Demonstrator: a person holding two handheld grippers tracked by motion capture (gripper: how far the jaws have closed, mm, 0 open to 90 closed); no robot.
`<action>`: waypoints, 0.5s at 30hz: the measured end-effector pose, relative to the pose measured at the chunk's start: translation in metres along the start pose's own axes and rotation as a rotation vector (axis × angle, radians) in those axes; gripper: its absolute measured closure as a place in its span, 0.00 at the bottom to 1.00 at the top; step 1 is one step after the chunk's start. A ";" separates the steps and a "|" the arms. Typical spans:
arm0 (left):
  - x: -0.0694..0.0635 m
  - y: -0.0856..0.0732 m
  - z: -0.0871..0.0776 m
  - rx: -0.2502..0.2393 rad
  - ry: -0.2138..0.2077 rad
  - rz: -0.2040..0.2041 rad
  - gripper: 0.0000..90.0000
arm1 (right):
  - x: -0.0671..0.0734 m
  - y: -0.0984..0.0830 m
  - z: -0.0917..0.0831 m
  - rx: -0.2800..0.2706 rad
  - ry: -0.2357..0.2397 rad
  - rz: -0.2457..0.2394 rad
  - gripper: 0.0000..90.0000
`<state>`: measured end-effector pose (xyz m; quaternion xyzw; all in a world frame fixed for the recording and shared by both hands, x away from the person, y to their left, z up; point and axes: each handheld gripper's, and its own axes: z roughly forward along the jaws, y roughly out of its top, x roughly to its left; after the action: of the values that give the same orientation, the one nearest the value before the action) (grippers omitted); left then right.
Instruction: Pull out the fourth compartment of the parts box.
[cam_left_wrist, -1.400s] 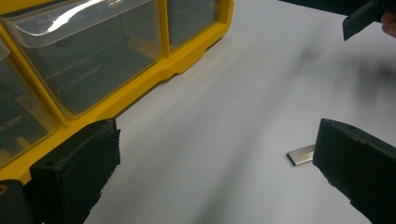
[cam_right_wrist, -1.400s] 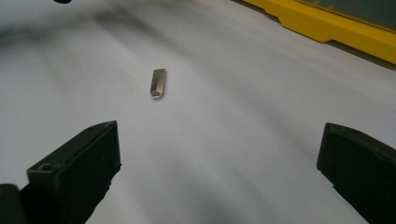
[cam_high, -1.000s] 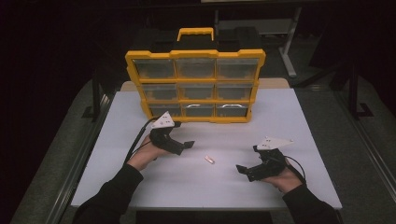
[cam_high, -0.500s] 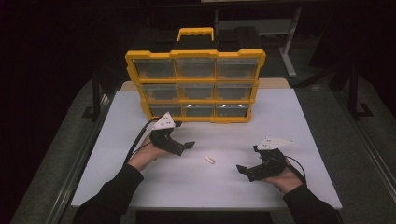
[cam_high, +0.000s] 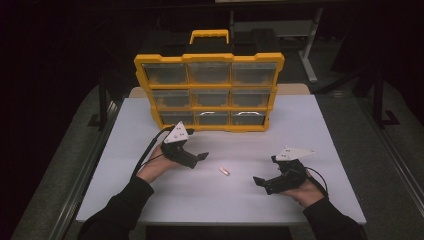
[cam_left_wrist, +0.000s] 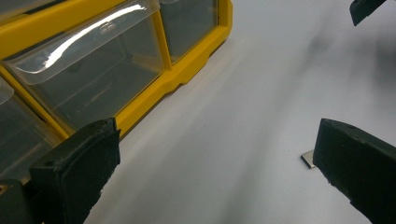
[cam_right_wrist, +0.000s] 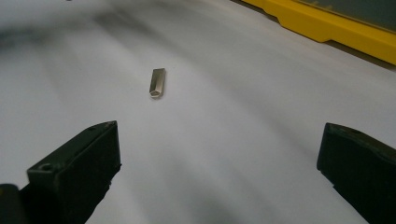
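A small metal piece (cam_high: 224, 171) lies on the white table between my two grippers. My left gripper (cam_high: 199, 160) is open just left of it, jaws pointing right. In the left gripper view the piece's end (cam_left_wrist: 308, 159) peeks out beside the right jaw, with nothing between the jaws of the left gripper (cam_left_wrist: 215, 177). My right gripper (cam_high: 265, 170) is open to the right of the piece, jaws pointing left. The right gripper view has the piece (cam_right_wrist: 158, 82) lying ahead of the right gripper (cam_right_wrist: 219, 172), left of centre, and apart from both jaws.
A yellow organizer (cam_high: 209, 92) with clear drawers stands upright at the back of the white table (cam_high: 310, 125); all its drawers look closed. Its bottom frame (cam_left_wrist: 177, 79) is close to my left gripper and edges the right gripper view (cam_right_wrist: 327, 28).
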<state>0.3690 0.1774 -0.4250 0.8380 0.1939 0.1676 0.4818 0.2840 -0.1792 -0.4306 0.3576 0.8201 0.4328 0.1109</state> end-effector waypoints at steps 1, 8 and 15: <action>0.000 0.000 0.000 0.000 0.004 0.005 0.00 | 0.000 0.000 0.000 0.000 0.000 0.000 0.00; -0.001 0.001 -0.002 -0.014 0.019 0.026 0.00 | 0.000 0.000 0.000 0.000 -0.002 0.001 0.00; -0.002 0.001 -0.003 -0.021 0.032 0.049 0.00 | 0.000 0.000 0.000 0.000 -0.002 0.001 0.00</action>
<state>0.3662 0.1777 -0.4228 0.8345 0.1790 0.1949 0.4833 0.2841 -0.1798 -0.4304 0.3585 0.8199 0.4323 0.1114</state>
